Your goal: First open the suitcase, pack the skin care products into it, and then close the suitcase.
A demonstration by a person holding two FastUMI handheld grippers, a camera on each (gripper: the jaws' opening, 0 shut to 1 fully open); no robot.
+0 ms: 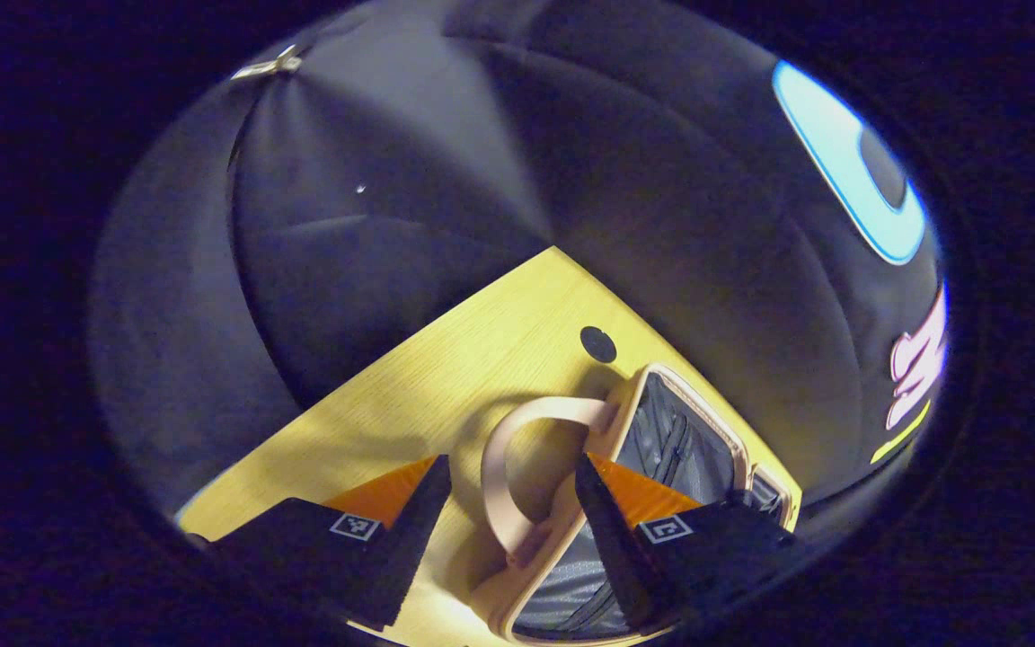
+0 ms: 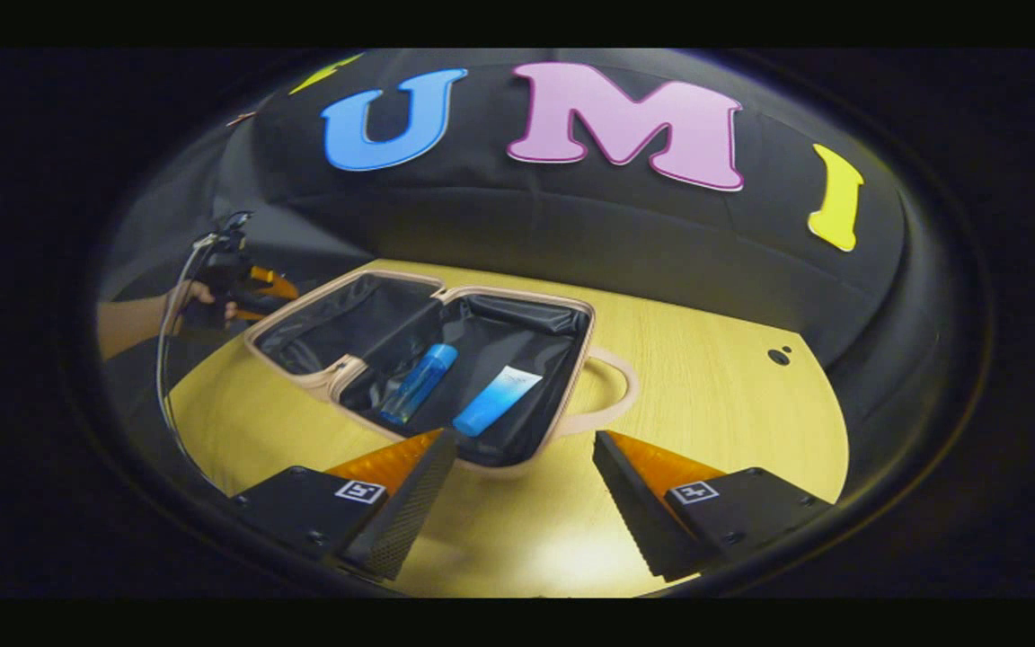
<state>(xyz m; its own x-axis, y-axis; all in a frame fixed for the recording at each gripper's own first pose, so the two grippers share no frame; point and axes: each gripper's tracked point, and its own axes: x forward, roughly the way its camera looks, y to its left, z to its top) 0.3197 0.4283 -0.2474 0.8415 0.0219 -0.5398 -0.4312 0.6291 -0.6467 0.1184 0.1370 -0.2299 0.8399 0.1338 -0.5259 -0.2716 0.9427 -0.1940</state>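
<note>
The pink suitcase (image 2: pixel 562 395) lies open on the wooden table (image 2: pixel 706 395), both dark-lined halves facing up. In its right half lie a blue bottle (image 2: pixel 419 382) and a blue tube (image 2: pixel 495 402). My right gripper (image 2: pixel 525 449) is open just in front of that half, near its looped handle (image 2: pixel 614 388). My left gripper (image 2: pixel 243 280), held by a hand (image 2: pixel 199 295), hovers at the far left half. In the left gripper view, the left gripper (image 1: pixel 513 467) is open, and a suitcase handle (image 1: pixel 501 449) shows between its fingers beside the suitcase rim (image 1: pixel 634 395).
A round black hole (image 1: pixel 597 344) sits in the table (image 1: pixel 410 395) beyond the suitcase, and shows as a hole (image 2: pixel 778 356) at the right. A cable (image 2: pixel 163 359) hangs from the left gripper. Bare tabletop stretches to the right of the suitcase.
</note>
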